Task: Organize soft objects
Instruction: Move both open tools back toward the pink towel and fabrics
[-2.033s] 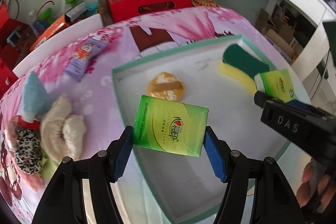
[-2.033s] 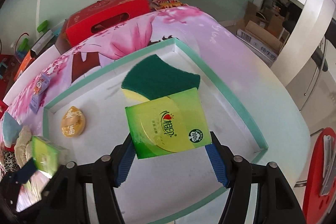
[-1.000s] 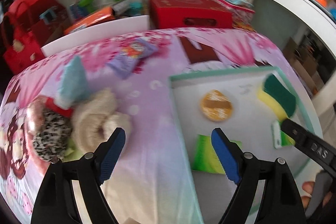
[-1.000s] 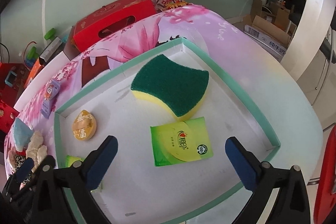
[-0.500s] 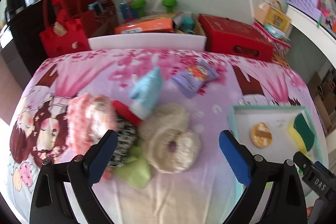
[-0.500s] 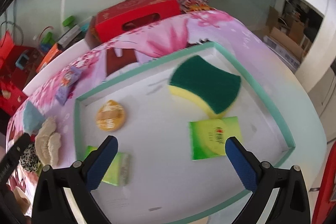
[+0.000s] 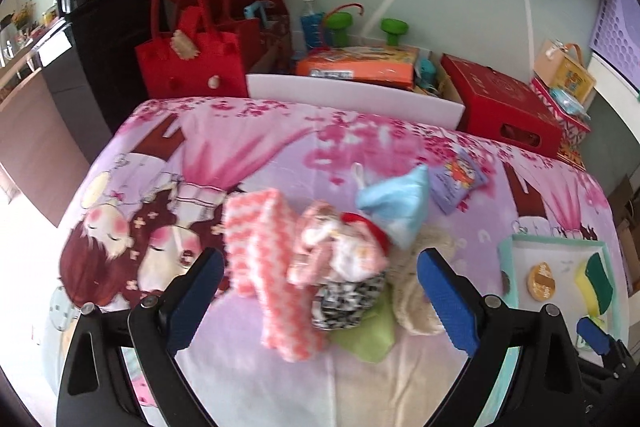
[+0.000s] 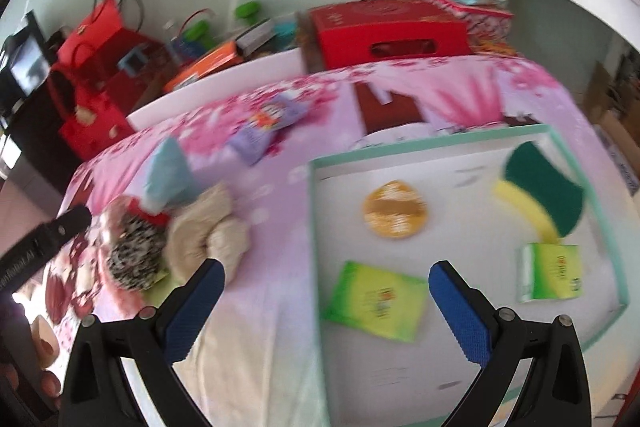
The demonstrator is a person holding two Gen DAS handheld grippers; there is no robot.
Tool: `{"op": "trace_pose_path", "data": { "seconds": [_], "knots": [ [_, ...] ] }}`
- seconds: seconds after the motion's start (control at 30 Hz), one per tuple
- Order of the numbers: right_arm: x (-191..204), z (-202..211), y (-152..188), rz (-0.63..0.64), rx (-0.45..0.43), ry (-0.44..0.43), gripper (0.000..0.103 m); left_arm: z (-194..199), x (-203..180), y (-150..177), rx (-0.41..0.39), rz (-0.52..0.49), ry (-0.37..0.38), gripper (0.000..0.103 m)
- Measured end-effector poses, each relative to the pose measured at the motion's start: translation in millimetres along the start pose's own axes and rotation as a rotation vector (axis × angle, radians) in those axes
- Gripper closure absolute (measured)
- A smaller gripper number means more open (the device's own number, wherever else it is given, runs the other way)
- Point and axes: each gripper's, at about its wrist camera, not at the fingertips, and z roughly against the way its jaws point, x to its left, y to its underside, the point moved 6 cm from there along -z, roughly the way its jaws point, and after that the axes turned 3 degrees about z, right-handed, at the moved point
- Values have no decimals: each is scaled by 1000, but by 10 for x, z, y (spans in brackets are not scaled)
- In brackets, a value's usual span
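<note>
Here, my left gripper (image 7: 320, 301) stands with jaws spread wide, nothing between the blue pads (image 7: 446, 301). Framed in the gap is the heap of soft things on the flowered bedspread (image 7: 280, 155): a pink-and-white knitted cloth (image 7: 264, 267) at the left of the heap, a pale pink bundle (image 7: 340, 251) beside it, a black-and-white spotted piece (image 7: 352, 299) just below that, a green cloth (image 7: 366, 337) under the spotted piece, and a cream fluffy piece (image 7: 412, 303) close to the right pad. A light blue pouch (image 7: 396, 209) lies at the far edge of the heap; a purple packet (image 7: 458, 183) sits near it, apart from the pile.

My right gripper (image 8: 324, 307) is likewise wide open and holds nothing. It hangs over the near left wall of the mint-edged tray (image 8: 420, 145), left pad over the bedspread, right pad over the tray floor. Inside the tray: one green tissue pack (image 8: 376, 301) just left of the right pad, a second tissue pack (image 8: 552, 273) near the right wall, a green-and-yellow sponge (image 8: 540, 193) touching that second pack's top edge, and a round orange pad (image 8: 396, 209) toward the middle. View is motion-blurred.

Beyond the bed: red box (image 8: 388, 31), red handbag (image 7: 188, 61).
</note>
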Motion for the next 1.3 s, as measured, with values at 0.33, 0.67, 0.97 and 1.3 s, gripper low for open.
{"op": "trace_pose_path", "data": {
  "seconds": [0.33, 0.67, 0.97, 1.3],
  "knots": [
    [596, -140, 16, 107, 23, -48, 0, -73, 471, -53, 38, 61, 19, 6],
    [932, -416, 17, 166, 65, -47, 0, -263, 1019, -65, 86, 177, -6, 6],
    [1010, -694, -116, 173, 86, -40, 0, -491, 1299, -80, 126, 289, 15, 6],
    [1050, -913, -111, 172, 113, -47, 4, -775, 1063, -69, 175, 277, 74, 6]
  ]
}}
